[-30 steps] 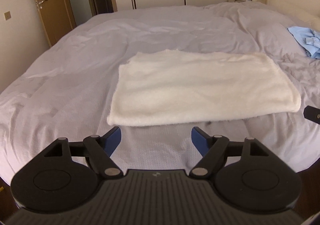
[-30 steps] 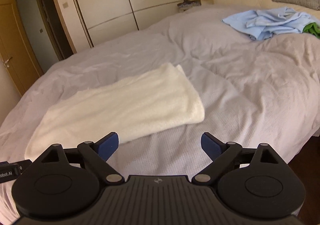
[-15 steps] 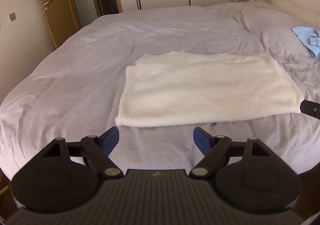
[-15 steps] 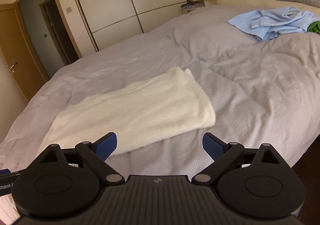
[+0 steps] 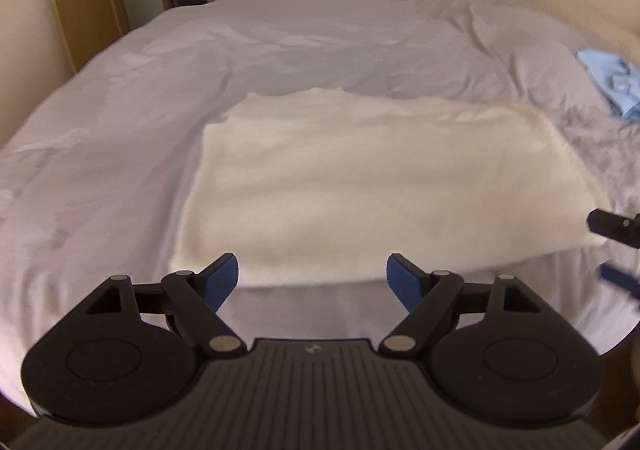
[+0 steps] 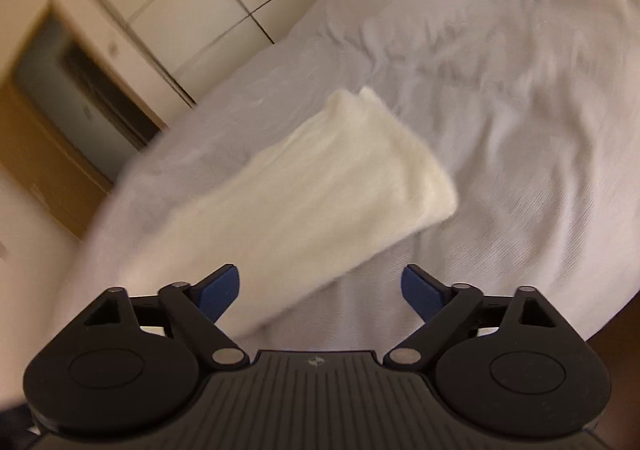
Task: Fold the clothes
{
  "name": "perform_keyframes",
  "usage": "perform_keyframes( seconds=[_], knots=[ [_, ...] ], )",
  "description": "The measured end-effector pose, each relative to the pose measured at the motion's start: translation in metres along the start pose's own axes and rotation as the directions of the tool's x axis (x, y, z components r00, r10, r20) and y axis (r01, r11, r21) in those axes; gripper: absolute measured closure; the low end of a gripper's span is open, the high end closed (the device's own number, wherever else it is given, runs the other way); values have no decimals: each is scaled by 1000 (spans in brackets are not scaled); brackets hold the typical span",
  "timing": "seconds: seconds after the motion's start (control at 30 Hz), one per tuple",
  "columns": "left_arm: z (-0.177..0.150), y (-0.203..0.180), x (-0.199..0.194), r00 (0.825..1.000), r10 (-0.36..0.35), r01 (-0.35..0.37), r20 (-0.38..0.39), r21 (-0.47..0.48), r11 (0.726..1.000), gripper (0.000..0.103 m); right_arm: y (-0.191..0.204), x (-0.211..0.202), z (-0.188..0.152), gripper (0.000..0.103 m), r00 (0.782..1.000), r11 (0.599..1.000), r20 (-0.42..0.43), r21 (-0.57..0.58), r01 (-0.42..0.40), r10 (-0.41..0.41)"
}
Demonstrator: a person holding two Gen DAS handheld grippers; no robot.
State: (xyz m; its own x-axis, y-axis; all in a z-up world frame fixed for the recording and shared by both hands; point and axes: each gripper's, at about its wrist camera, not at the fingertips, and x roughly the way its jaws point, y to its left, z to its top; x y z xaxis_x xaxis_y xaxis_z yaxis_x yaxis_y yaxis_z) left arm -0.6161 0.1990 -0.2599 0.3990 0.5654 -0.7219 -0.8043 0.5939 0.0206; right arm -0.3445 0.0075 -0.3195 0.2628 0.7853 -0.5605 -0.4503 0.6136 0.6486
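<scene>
The white folded cloth (image 5: 384, 190) lies flat on the bed (image 5: 120, 154), near its front edge, with its long axis running left to right across the left wrist view. Its near long edge sits just ahead of the left tool (image 5: 312, 274), whose jaws stand wide with nothing between them; that tool faces the left half of the near edge. In the right wrist view the cloth (image 6: 320, 190) runs away diagonally, its short right-hand end and rounded fold lying ahead and slightly left of the right tool (image 6: 320, 286). This tool's jaws are closing from a wide stance, with the cloth's near edge only seen in the gap, not gripped. Judgement: each tool is nearest its own end of the near edge. A blue garment (image 5: 612, 82) lies well apart at the far right.
</scene>
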Motion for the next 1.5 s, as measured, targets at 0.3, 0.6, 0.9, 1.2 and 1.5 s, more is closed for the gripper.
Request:
perform_keyframes(
  seconds=[0.3, 0.6, 0.9, 1.2, 1.5],
  knots=[
    [21, -8, 43, 991, -133, 133, 5, -8, 991, 24, -72, 37, 4, 28, 983, 874, -22, 462, -151, 182],
    [32, -32, 81, 989, -148, 148, -5, 74, 986, 17, -89, 54, 2, 28, 982, 833, 10, 529, -164, 187],
    [35, -32, 82, 988, -154, 154, -12, 79, 985, 15, -74, 45, 12, 42, 988, 889, 57, 430, -156, 145],
    [36, -25, 78, 986, -163, 164, -13, 65, 984, 17, -75, 45, 9, 43, 991, 888, 47, 441, -131, 123],
    [21, -33, 94, 990, -133, 139, -47, 164, 977, 14, -70, 51, 14, 63, 995, 899, 49, 427, -96, 83]
  ],
)
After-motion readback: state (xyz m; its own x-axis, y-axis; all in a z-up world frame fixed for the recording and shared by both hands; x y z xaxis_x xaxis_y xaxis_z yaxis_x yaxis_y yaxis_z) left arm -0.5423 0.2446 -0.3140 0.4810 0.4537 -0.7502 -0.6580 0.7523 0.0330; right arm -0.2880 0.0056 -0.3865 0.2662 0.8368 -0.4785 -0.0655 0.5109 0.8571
